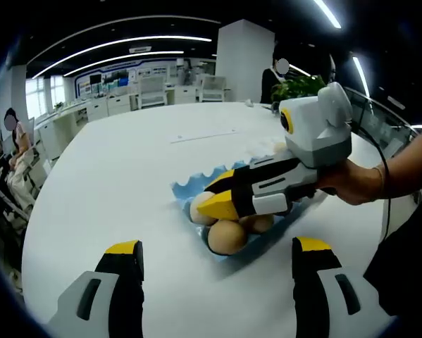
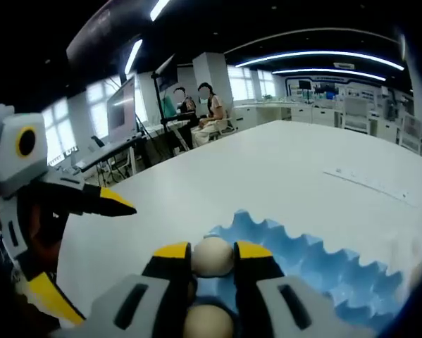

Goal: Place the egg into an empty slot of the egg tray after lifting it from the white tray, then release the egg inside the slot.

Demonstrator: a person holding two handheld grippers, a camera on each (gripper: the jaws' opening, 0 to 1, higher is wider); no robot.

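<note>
- Yellow-tipped jaws of the left gripper [image 1: 215, 255] rise from the bottom of the left gripper view, spread wide apart with nothing between them, hovering over the white table [image 1: 112, 176] just short of the blue egg tray [image 1: 196, 184].
- From the right of that view the right gripper [image 1: 214, 197] reaches in, held by a person's hand [image 1: 353, 182], its tips down among the eggs at the tray's near end.
- Three eggs show there: a brown egg [image 1: 228, 236] nearest the camera, a paler egg [image 1: 200, 213] at the gripper's tips, and another brown one [image 1: 258, 224] partly hidden behind the gripper body.
- Seen in the right gripper view, the right gripper's jaws are closed against the two sides of a pale egg [image 2: 212, 256], which sits over a slot at the near edge of the blue tray; whether it rests in the slot or hangs just above cannot be told.
- Another egg [image 2: 205, 322] lies lower, between the jaw bodies.
- Beyond it, the tray's scalloped cells [image 2: 316, 264] hold no eggs.
- At the left of that view the left gripper stands with jaws parted, apart from the tray.
- People sit at desks [image 2: 196, 116] in the background.
</note>
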